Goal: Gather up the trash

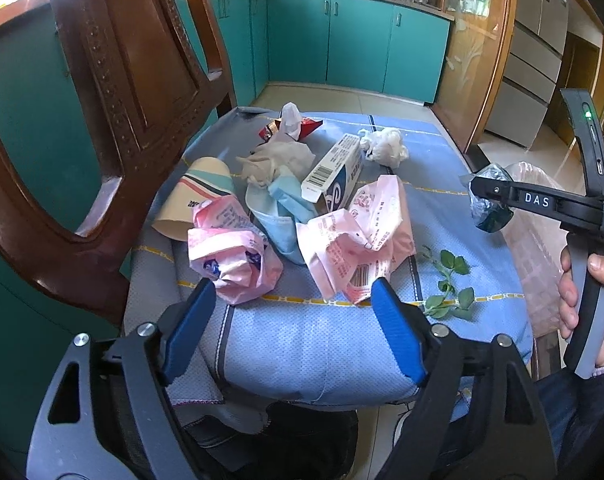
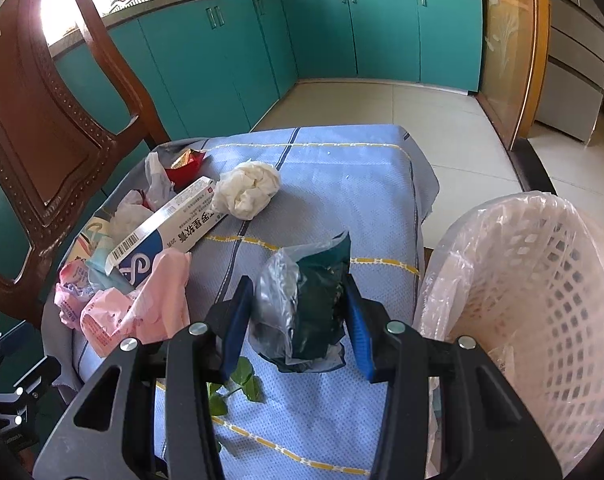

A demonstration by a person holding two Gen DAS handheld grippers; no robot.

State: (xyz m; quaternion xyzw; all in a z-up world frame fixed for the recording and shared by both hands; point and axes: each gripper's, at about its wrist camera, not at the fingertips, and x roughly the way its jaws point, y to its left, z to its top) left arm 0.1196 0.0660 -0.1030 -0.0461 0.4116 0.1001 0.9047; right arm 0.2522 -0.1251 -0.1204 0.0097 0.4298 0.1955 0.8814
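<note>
Wooden chair back (image 1: 114, 92) left, white basket (image 2: 542, 280) right, trash pile (image 1: 286, 216) between.

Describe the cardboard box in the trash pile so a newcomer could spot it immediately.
Start at the blue cloth spread beside the carved wooden chair. In the middle of the litter lies the long white carton, propped slantwise on a pale blue face mask and pink wrappers. It alone is rigid and straight-edged, with a barcode on its near end.
</note>
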